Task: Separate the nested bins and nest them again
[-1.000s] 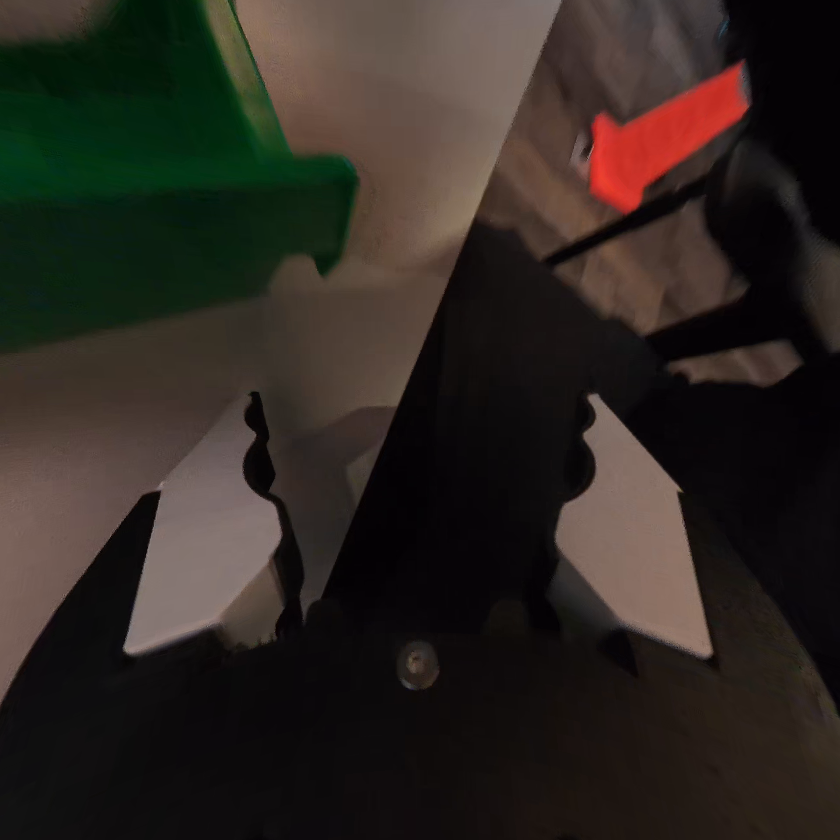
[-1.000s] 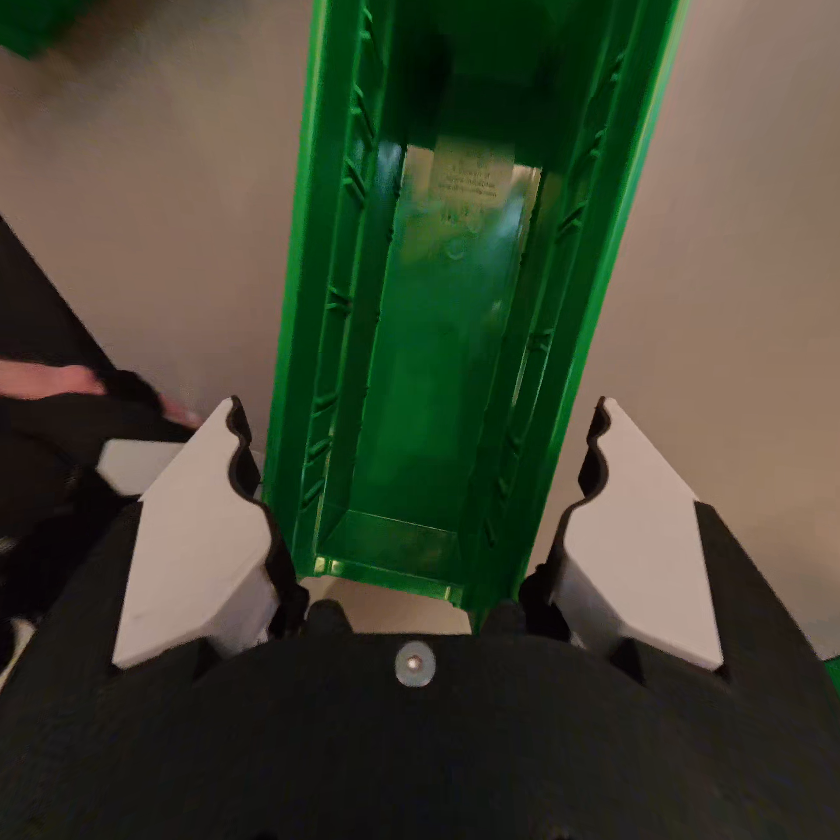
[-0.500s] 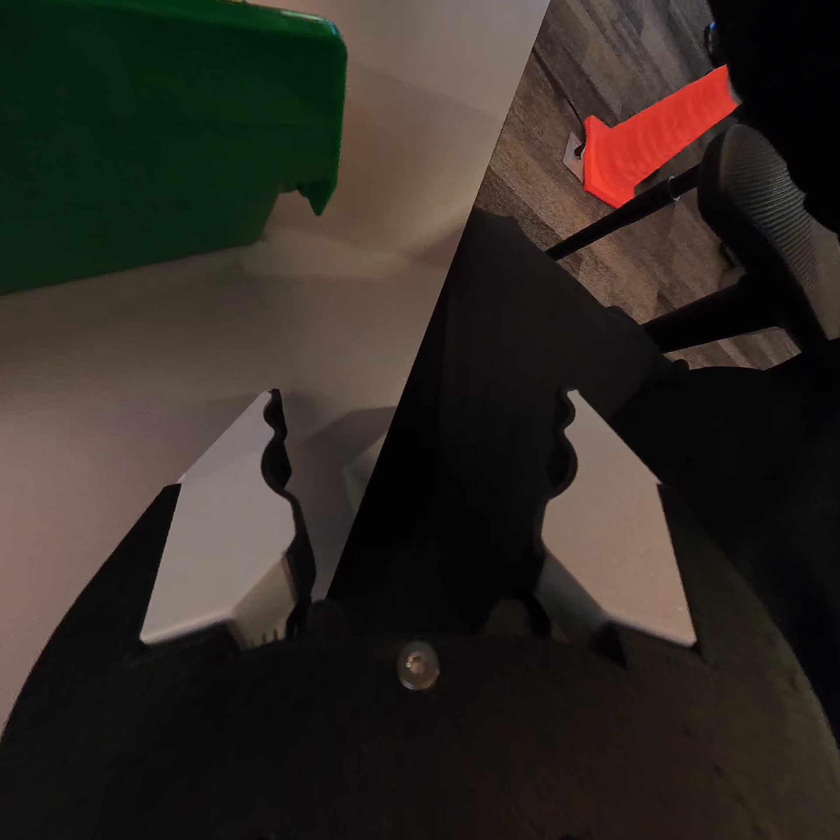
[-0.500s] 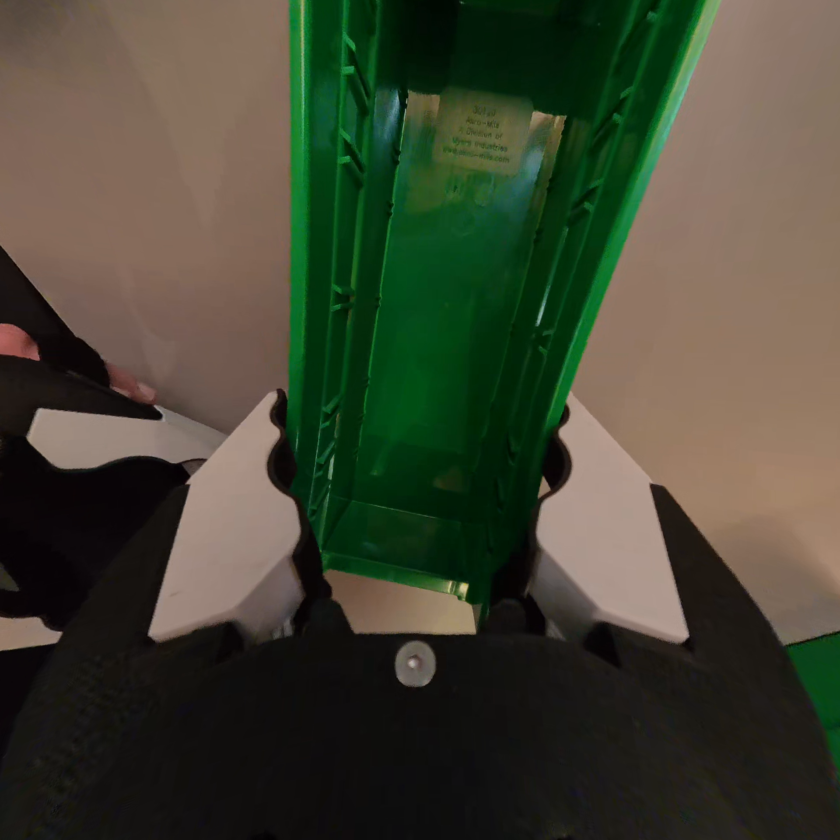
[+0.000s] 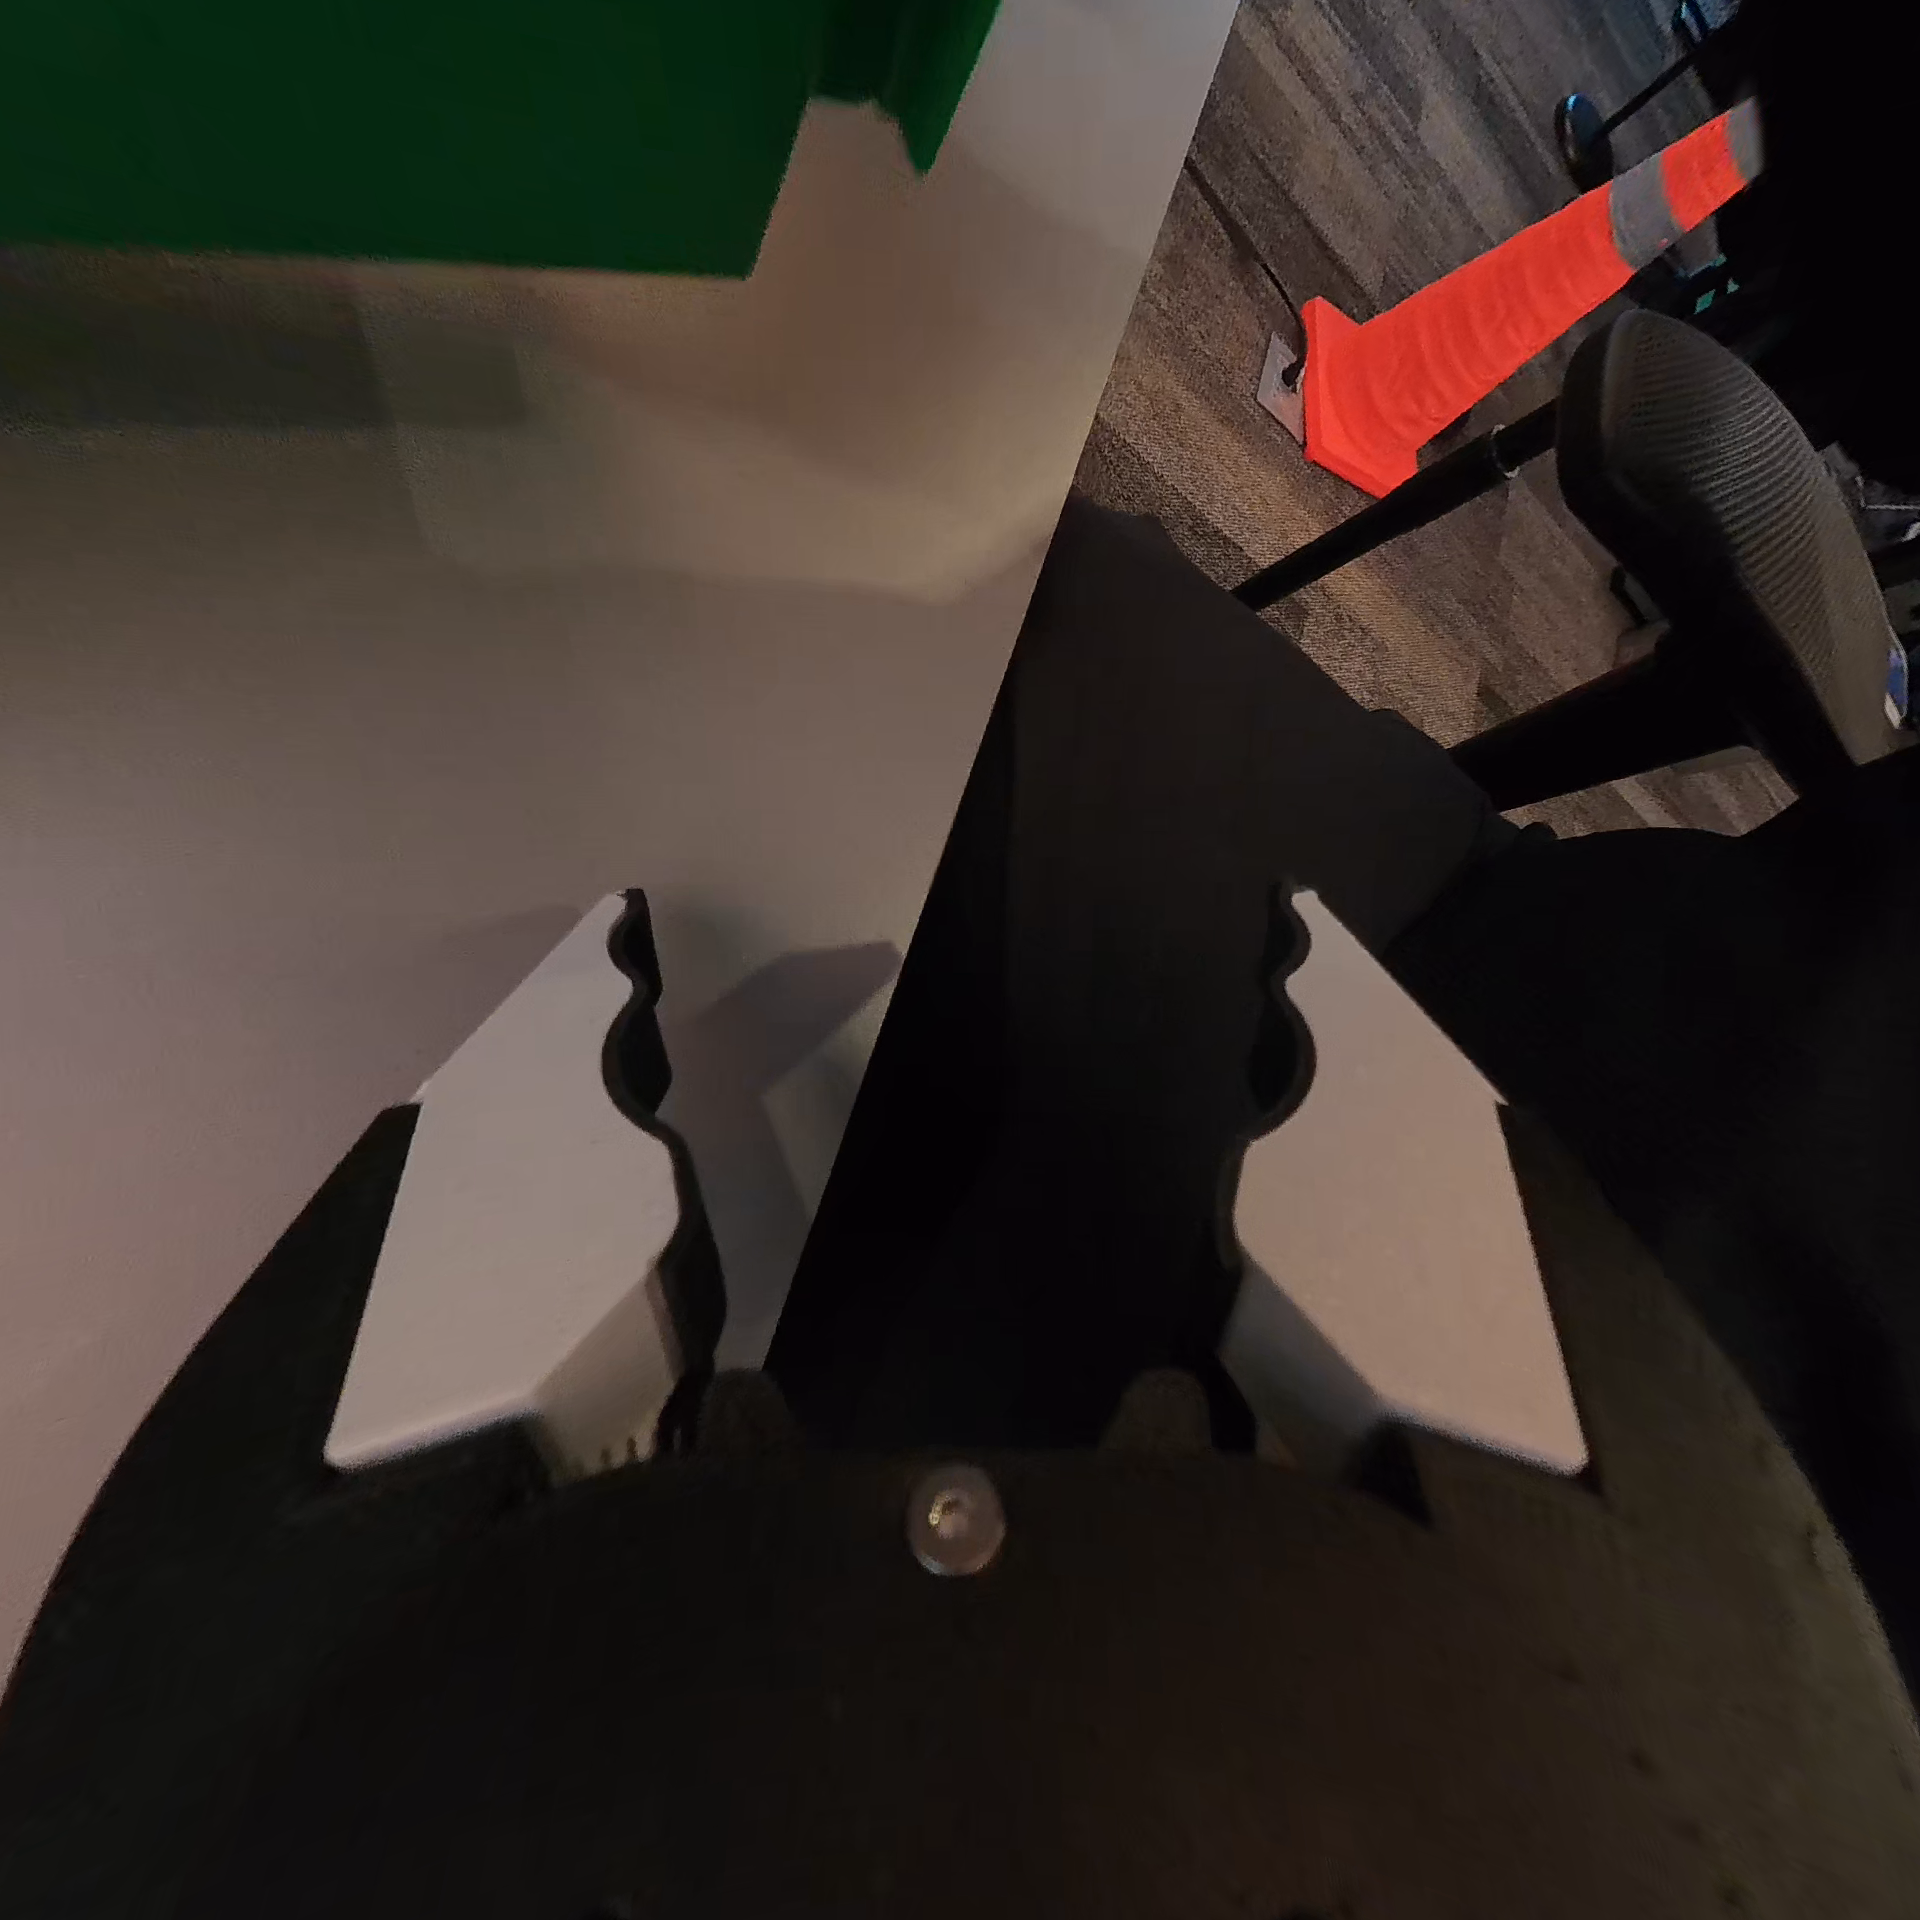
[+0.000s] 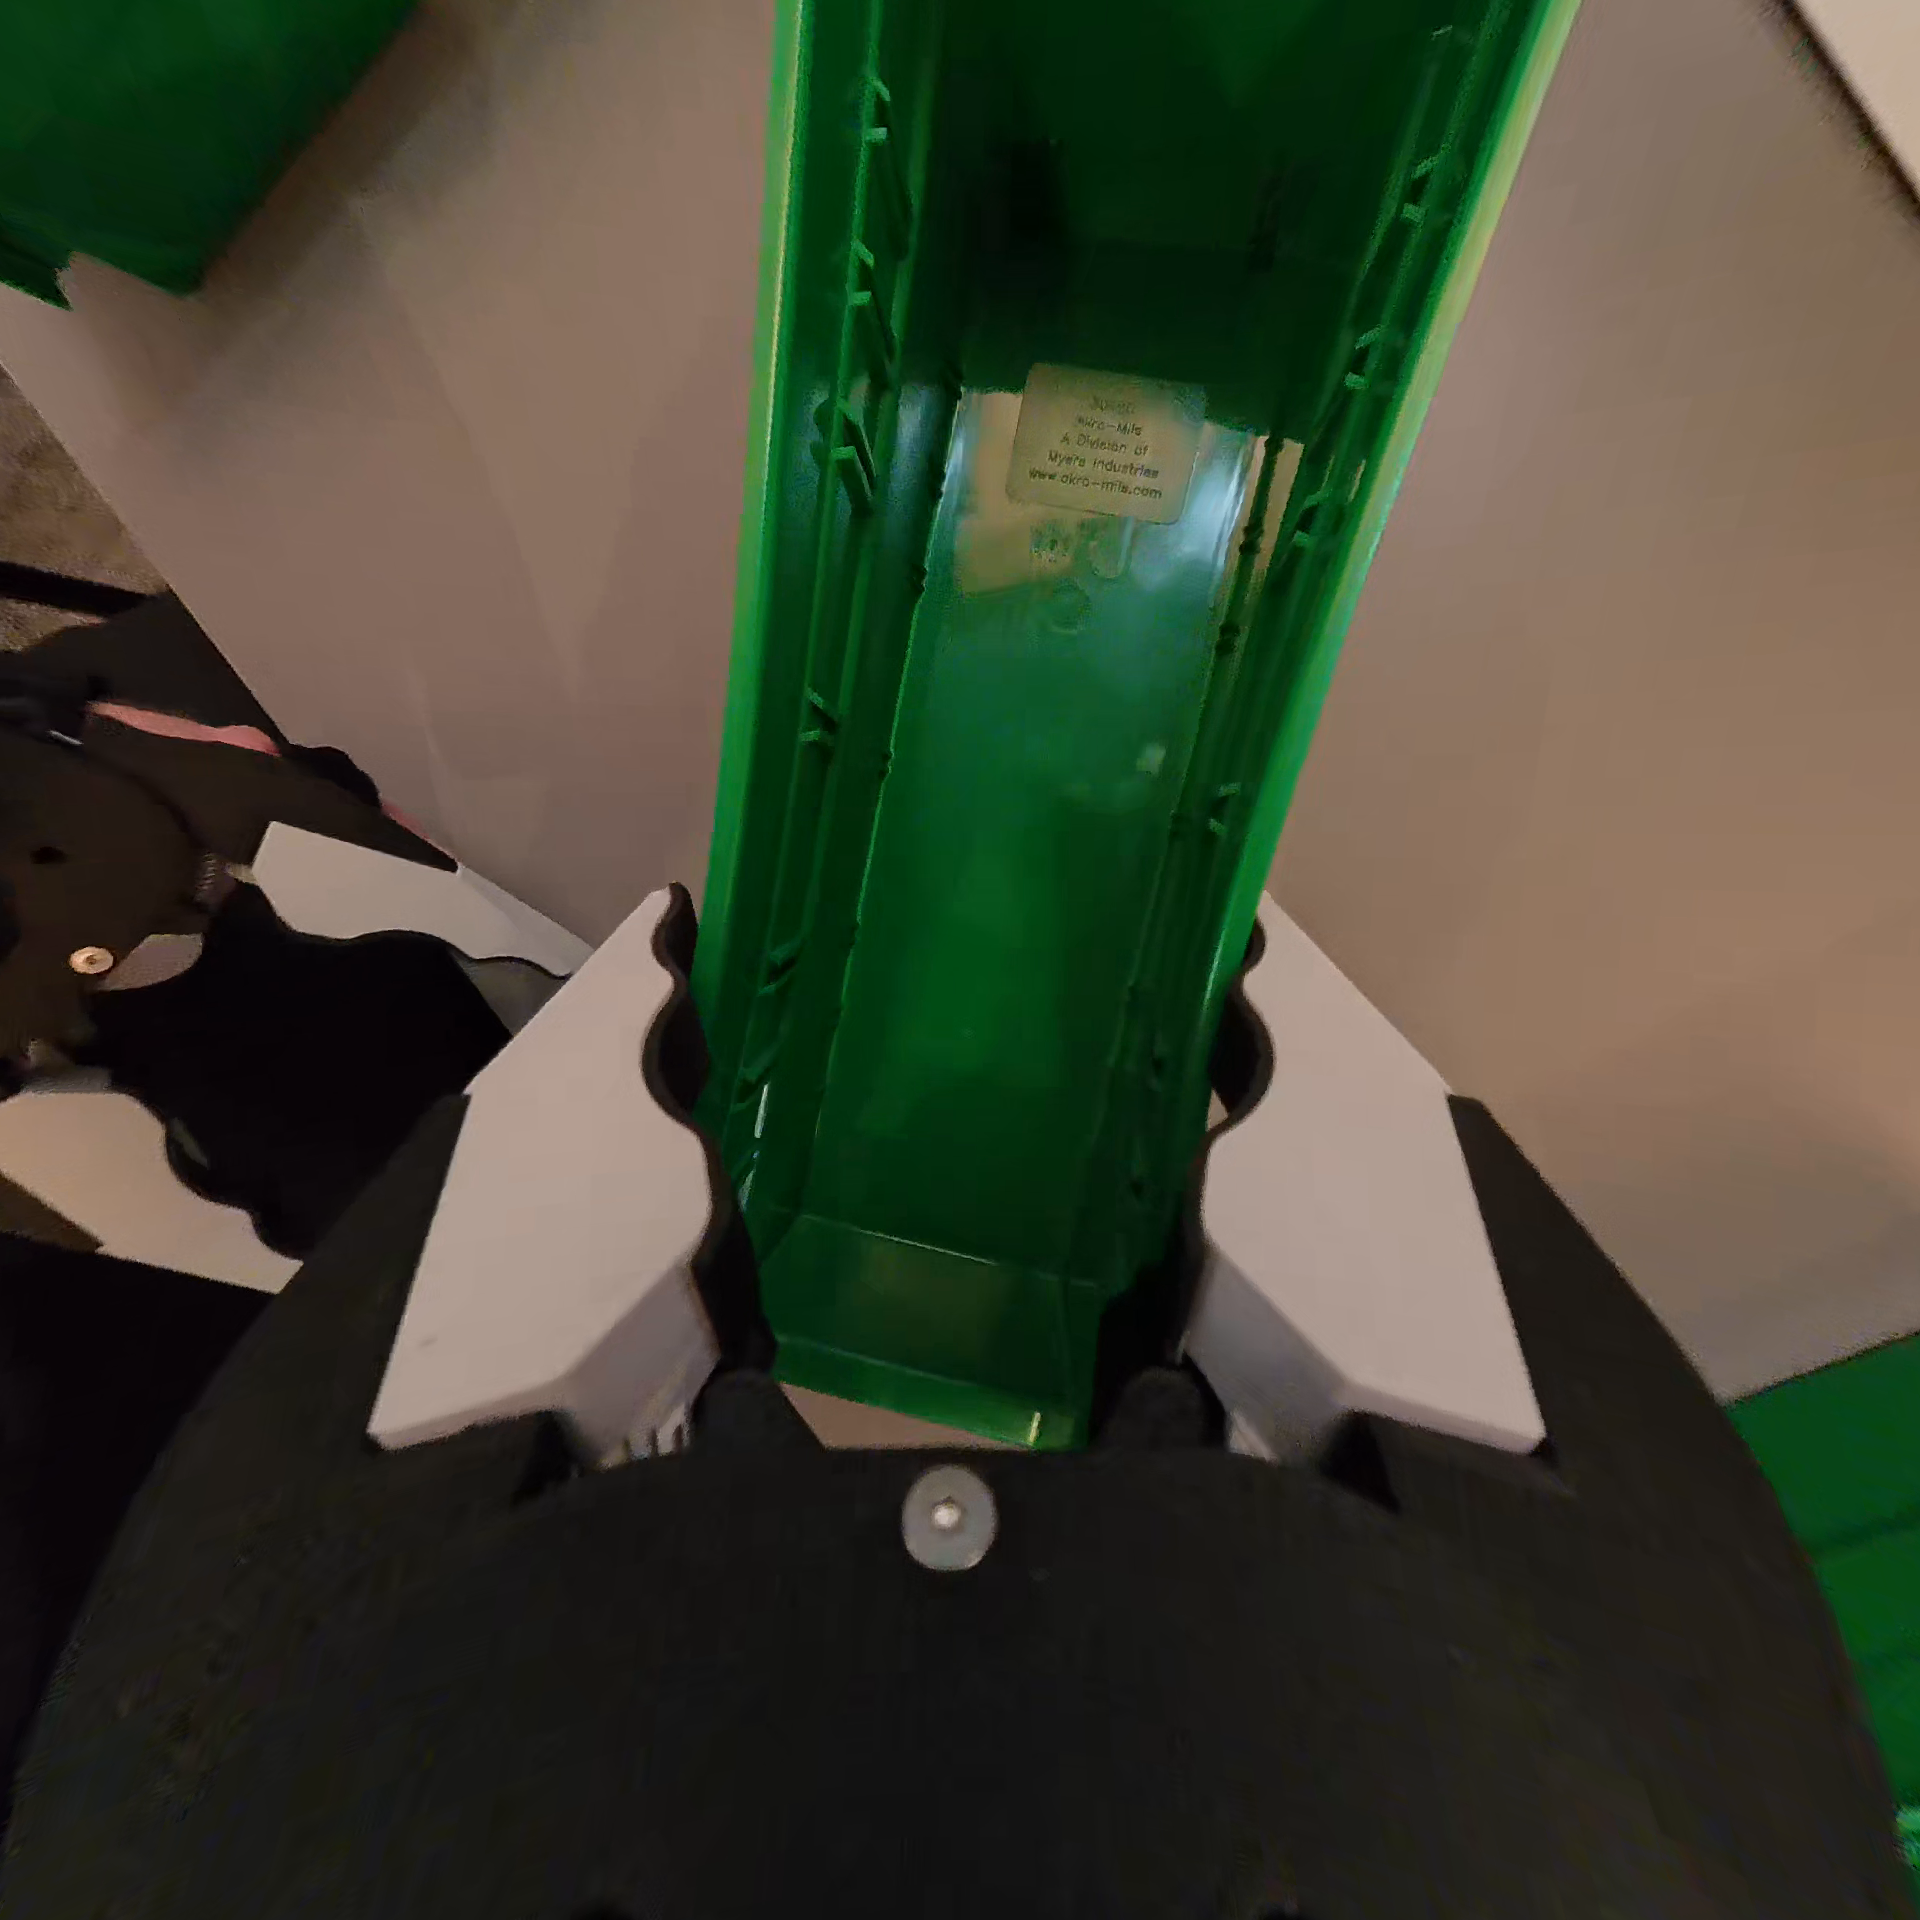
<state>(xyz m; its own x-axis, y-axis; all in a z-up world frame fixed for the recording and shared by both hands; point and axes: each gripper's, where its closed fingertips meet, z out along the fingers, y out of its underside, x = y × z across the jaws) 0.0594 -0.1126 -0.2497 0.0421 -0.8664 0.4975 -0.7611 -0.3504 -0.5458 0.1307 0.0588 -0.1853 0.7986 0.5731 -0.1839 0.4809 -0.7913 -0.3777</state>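
Bins are what we are handling, and the long narrow green bin (image 6: pixel 1049 790) now sits between the fingers of our right claw (image 6: pixel 961 1039), its near end deep in the throat, its side walls pinched by both ribbed pads. A second ago those fingers stood wide of the walls; half a second ago they had come in to touch; now they clamp it, and the bin fills more of the right wrist view, with its pale moulded plate in the floor drawn closer. We judge the grasp made, so this bin can be lifted and carried toward its mate for re-nesting.

Another green bin (image 6: pixel 156 125) shows at the upper left of that view on the pale tabletop (image 6: pixel 468 540), well apart from the held one, so the pair looks separated. A further green surface (image 6: pixel 1839 1507) at the lower right we cannot identify.

Our left claw (image 5: pixel 956 1039) hangs spread and empty over the tabletop's edge (image 5: pixel 987 727). The green bin (image 5: pixel 416 125) above it has slid further toward the top of the left wrist view than before. On the floor beyond lie an orange cone (image 5: pixel 1486 301) and a mesh office chair (image 5: pixel 1745 540).
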